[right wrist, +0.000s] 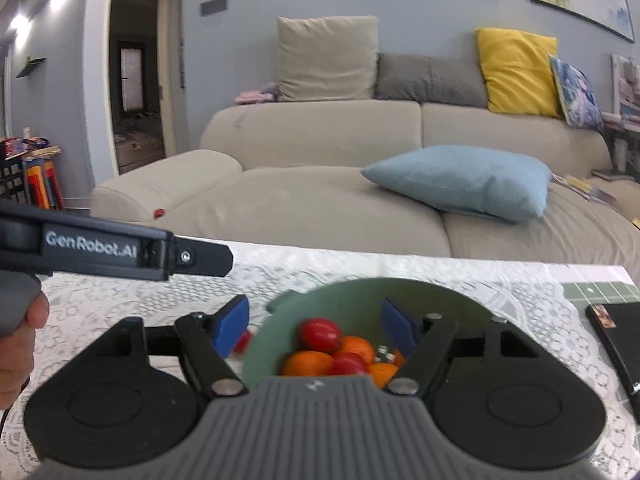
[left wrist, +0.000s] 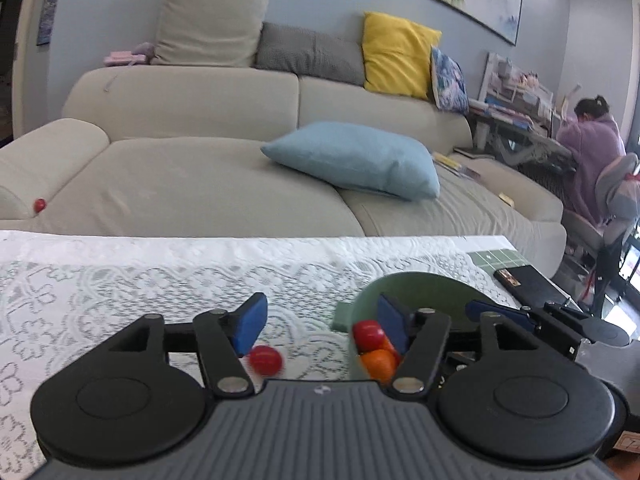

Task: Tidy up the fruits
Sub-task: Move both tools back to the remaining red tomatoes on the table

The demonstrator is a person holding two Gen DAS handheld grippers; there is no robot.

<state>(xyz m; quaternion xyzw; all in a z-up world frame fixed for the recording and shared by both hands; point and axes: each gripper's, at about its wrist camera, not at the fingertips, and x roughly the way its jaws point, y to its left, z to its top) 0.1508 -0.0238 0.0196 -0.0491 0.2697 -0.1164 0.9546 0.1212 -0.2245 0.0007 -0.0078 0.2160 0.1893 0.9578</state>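
A green bowl (left wrist: 424, 292) (right wrist: 360, 294) on the lace-covered table holds red tomatoes (right wrist: 319, 334) and orange fruits (right wrist: 308, 362). One red tomato (left wrist: 265, 359) lies blurred on the cloth just left of the bowl, below my left gripper's left pad. My left gripper (left wrist: 322, 322) is open with nothing between its blue pads, and its right pad hangs over the bowl's left rim. My right gripper (right wrist: 316, 322) is open too, straddling the bowl's left side with the fruit below it. The left gripper's black casing (right wrist: 108, 246) crosses the left of the right wrist view, held by a hand (right wrist: 20, 332).
A beige sofa (left wrist: 200, 184) stands behind the table with a blue cushion (left wrist: 356, 160) and a small red fruit (left wrist: 40, 204) (right wrist: 160, 213) on it. A black book (left wrist: 528, 284) (right wrist: 616, 340) and a green grid mat (left wrist: 496, 260) lie at the table's right end. A person (left wrist: 592, 148) sits at a desk far right.
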